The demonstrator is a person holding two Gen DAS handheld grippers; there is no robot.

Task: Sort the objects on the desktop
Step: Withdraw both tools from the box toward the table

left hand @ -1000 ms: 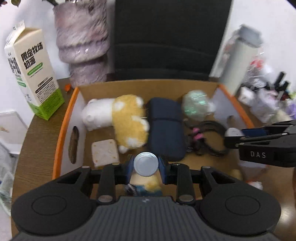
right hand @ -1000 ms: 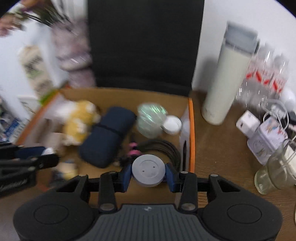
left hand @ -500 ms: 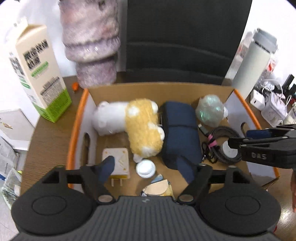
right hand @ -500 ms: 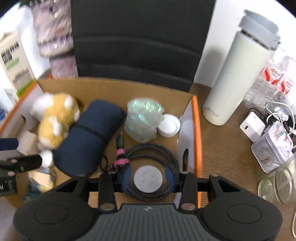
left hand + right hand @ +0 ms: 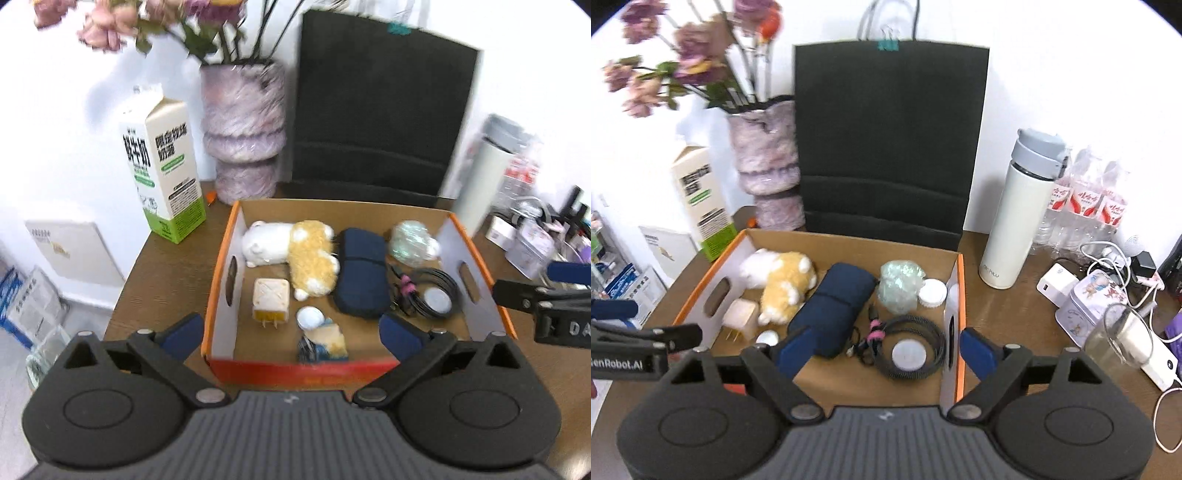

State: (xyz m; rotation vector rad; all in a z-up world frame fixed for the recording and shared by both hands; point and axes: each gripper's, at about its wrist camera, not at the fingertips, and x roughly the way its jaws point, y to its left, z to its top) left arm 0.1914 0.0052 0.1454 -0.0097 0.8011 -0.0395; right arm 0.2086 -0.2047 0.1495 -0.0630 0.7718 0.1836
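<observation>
An orange-rimmed cardboard box holds a white and yellow plush toy, a navy pouch, a cream plug cube, a small white round lid, a coiled black cable around a grey disc, and a green wrapped ball. My left gripper is open and empty above the box's near edge. My right gripper is open and empty above the disc.
A milk carton, a flower vase and a black paper bag stand behind the box. To the right are a white flask, water bottles, a tin, a glass and chargers with cables.
Both grippers opened and drew back upward. The left let go of the small round lid and the right let go of the grey disc; both now lie in the box.
</observation>
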